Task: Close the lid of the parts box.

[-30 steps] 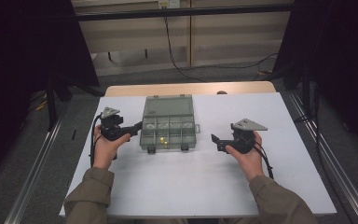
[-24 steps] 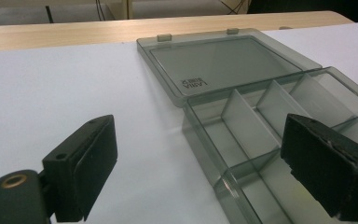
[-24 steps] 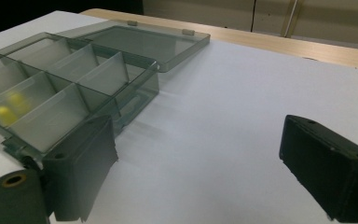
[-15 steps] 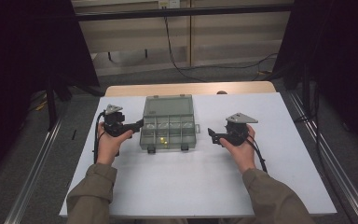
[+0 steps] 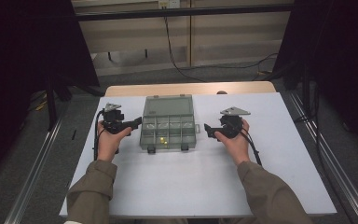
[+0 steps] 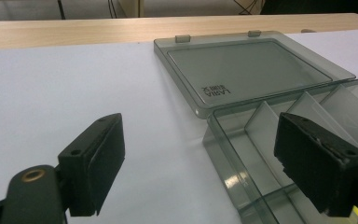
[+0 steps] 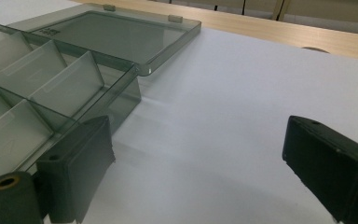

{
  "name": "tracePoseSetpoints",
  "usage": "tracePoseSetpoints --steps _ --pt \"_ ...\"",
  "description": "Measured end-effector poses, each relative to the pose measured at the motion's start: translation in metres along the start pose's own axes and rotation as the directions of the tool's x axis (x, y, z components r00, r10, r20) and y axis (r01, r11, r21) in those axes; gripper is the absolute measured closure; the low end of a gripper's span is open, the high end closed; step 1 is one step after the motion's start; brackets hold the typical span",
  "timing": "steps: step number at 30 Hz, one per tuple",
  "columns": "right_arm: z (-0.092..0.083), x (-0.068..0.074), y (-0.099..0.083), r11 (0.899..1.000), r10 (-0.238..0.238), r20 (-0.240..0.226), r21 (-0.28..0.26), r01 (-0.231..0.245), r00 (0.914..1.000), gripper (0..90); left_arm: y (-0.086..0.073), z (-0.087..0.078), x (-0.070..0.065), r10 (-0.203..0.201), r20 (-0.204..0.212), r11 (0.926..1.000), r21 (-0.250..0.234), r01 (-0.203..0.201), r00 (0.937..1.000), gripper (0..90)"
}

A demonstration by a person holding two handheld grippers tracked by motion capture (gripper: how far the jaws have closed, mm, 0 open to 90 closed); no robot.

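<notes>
Fingers of our left gripper are standing apart, having just been closing slightly, straddling the near-left wall of the open compartment box without touching it. We are holding our right gripper just beside the box's right side, fingers spread over the white surface.

A white sheet is spread over the wooden bench. Black cables are trailed across the grey floor beyond it, before pale wall panels.
</notes>
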State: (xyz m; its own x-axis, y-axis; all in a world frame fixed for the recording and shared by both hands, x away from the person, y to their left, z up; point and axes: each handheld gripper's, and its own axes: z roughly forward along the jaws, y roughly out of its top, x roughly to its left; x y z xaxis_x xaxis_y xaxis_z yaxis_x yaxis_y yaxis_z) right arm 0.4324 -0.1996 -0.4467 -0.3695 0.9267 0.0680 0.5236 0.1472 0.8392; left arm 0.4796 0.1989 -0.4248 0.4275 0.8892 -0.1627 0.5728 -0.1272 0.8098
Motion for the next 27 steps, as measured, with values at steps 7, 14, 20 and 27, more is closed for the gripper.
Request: tracePoseSetpoints --steps 7,14,20,27 --pt "0.014 0.006 0.005 1.000 0.007 0.008 0.023 -0.008 0.9999 8.3 0.001 0.005 0.007 -0.019 -0.021 0.9998 0.005 0.019 0.9996 18.5" --pt "0.030 0.006 0.010 0.998 0.048 0.002 0.040 -0.048 0.9989 13.2 0.004 0.012 0.012 -0.023 -0.042 0.9997 0.011 0.023 0.9989 28.8" --pt "0.043 0.003 0.016 0.996 0.068 0.028 0.057 -0.069 0.9973 16.8 0.007 0.019 0.016 -0.038 -0.062 0.9990 0.022 0.039 0.9974 36.3" --pt "0.054 0.002 0.026 0.993 0.080 0.044 0.085 -0.084 0.9958 21.8 0.010 0.027 0.018 -0.038 -0.105 0.9989 0.022 0.041 0.9938 47.3"
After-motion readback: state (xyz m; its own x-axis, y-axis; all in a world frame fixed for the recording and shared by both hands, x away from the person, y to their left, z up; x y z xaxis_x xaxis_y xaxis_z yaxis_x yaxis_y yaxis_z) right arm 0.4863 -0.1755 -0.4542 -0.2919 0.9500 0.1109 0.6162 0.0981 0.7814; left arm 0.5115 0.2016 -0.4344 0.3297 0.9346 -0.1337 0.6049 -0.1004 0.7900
